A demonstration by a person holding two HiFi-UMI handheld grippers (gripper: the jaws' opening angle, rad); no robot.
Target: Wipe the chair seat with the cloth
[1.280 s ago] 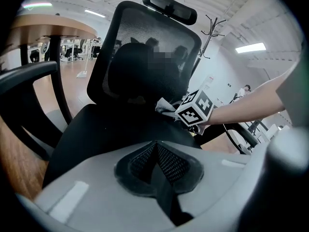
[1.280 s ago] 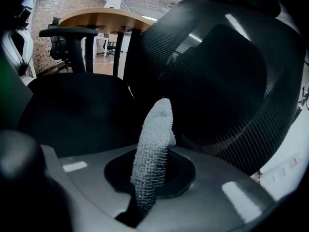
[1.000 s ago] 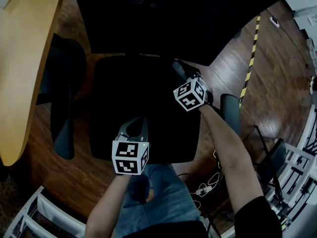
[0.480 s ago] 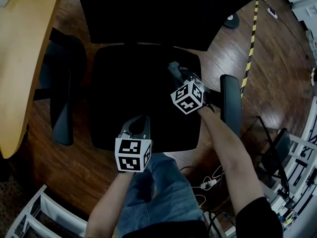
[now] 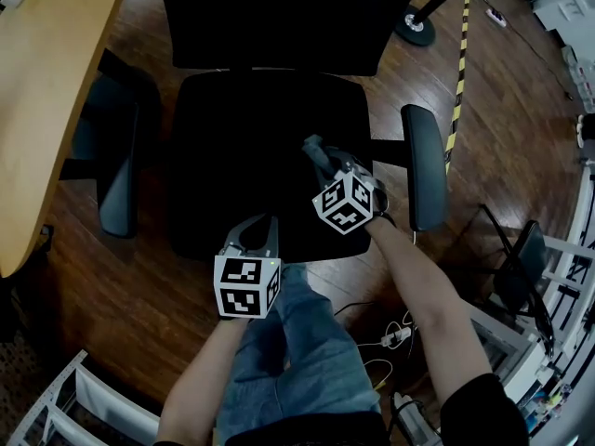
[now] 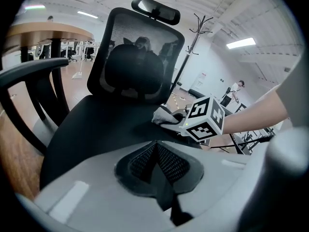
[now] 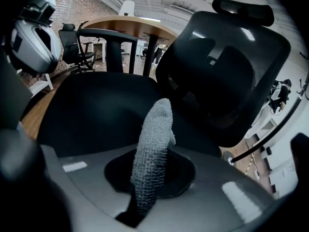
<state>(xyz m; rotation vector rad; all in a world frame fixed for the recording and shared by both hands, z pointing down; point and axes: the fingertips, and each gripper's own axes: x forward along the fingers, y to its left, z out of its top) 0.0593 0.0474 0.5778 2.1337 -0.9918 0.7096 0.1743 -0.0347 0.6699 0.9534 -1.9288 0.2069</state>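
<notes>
A black office chair stands below me, its seat [image 5: 251,147] wide and dark. My right gripper [image 5: 321,156] is shut on a grey knit cloth [image 7: 153,149], which sticks out of the jaws over the right half of the seat [image 7: 96,105]. In the left gripper view the cloth [image 6: 163,116] lies against the seat [image 6: 96,124] beside the right gripper's marker cube [image 6: 205,119]. My left gripper [image 5: 256,233] is shut and holds nothing, hovering over the seat's front edge.
The chair's backrest [image 5: 270,17] is at the far side, with armrests at the left [image 5: 119,193] and right [image 5: 423,165]. A wooden table [image 5: 46,91] stands at the left. Cables [image 5: 390,337] lie on the wooden floor, and yellow-black tape [image 5: 457,72] crosses it.
The right gripper with the cloth has moved toward the seat's front and slightly left. The left gripper has barely moved. My view has shifted, so the chair sits higher in frame.
</notes>
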